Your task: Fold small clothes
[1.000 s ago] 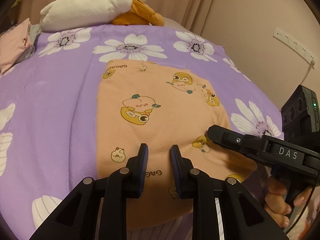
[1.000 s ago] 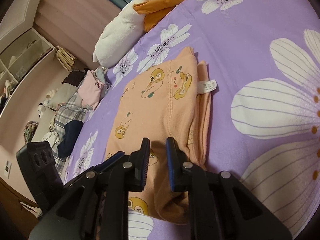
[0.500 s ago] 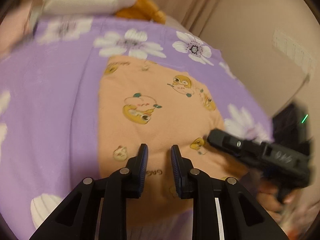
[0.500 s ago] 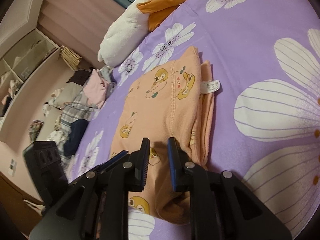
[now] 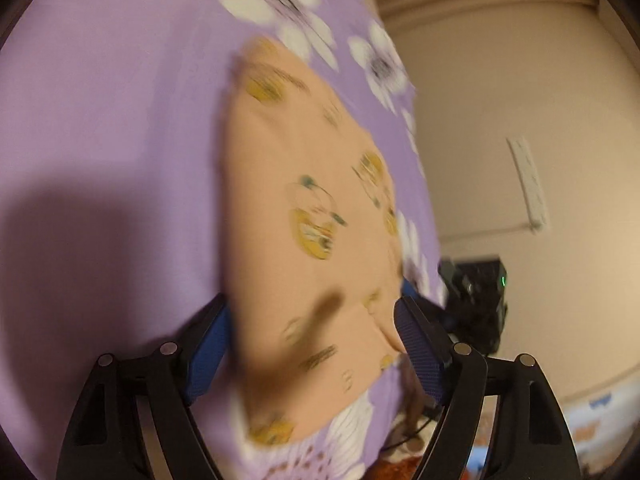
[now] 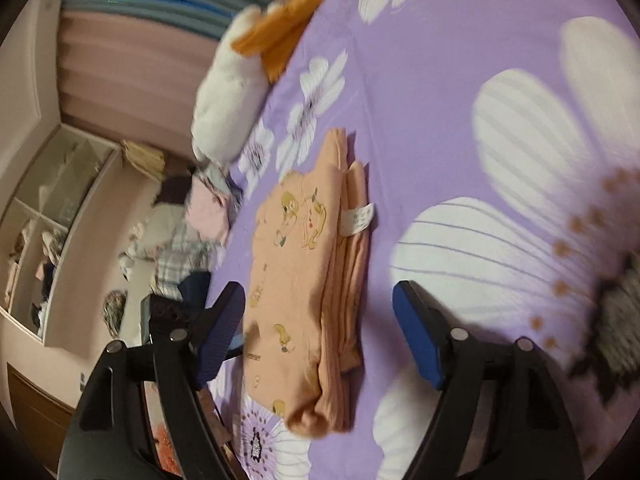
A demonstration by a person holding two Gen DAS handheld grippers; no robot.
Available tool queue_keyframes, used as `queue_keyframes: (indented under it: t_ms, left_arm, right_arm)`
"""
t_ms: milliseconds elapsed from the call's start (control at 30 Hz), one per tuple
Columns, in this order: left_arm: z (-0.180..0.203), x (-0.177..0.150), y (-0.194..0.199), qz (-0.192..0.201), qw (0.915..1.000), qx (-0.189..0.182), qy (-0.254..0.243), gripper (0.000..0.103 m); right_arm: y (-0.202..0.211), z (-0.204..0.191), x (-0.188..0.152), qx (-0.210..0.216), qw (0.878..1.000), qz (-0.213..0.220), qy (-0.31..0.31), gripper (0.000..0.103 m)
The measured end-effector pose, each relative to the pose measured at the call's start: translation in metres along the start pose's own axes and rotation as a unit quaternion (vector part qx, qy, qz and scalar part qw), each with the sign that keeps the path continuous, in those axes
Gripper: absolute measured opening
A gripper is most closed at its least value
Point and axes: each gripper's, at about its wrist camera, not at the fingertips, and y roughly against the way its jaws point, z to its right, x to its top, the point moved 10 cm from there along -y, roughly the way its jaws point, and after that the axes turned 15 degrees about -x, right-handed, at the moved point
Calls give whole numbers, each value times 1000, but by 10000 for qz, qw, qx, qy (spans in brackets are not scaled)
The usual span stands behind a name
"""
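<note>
Two tools, left (image 5: 312, 344) and right (image 6: 320, 332), jaws opening, straddle a folded peach cartoon-print garment (image 6: 304, 280) on the purple floral bedspread (image 6: 460, 100).

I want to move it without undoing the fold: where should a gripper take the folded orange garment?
Probably the near folded end of the orange garment, approached low from the near side. The stacked layers show along its right edge, so pinch through all of them. The right gripper, jaws opening, already straddles that end.
</note>
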Motion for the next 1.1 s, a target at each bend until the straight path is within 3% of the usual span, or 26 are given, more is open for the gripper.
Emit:
queue_keyframes:
  t_ms: [67,133,200,300,400,467,500,533,567,733,867,933,1033,1100]
  left_arm:
    - [7,6,-17,-122,9996,27,-239,82]
    - [12,13,-29,-228,9996,-78,-154,86]
    - [20,19,-40,-327,9982,-504,-3,86]
    - [22,24,-54,-374,9955,-863,99,85]
    - [16,27,-53,-224,9976,-654,-51,74]
    - [11,26,-50,-181,9980,-568,-193,60]
    - [5,26,-47,-100,9987,-447,-226,44]
    - [-3,26,-46,19,9993,-289,-218,31]
    - [-8,26,-47,93,9996,-142,-246,30]
    - [-6,25,-48,211,9980,171,-568,27]
    - [-4,24,-46,292,9980,259,-504,27]
    - [-3,20,-38,378,9961,627,-500,26]
    - [29,11,-27,568,9755,1706,-1272,21]
    - [62,0,-17,691,9599,1975,-1863,20]
  right_arm:
    - [-14,-15,2,366,9991,-232,-9,78]
    - [-30,-25,2,563,9976,-391,-61,78]
    - [-41,-35,0,382,9982,-453,134,80]
    - [-45,-49,2,708,9961,-518,98,85]
    - [-47,-50,3,999,9934,-567,-21,80]
    - [-46,-42,2,1043,9926,-606,-133,66]
    - [-47,-39,1,1001,9928,-646,-83,60]
    - [-50,-35,1,871,9940,-663,30,40]
    - [-55,-29,1,656,9956,-658,104,22]
    - [-58,-31,-5,-231,9970,-116,723,19]
    - [-58,-28,-4,-120,9980,-159,600,19]
    - [-56,-30,-4,-171,9978,-76,632,20]
    - [-49,-37,-6,-711,9945,184,741,21]
    - [-29,-58,-10,-937,9886,595,1018,20]
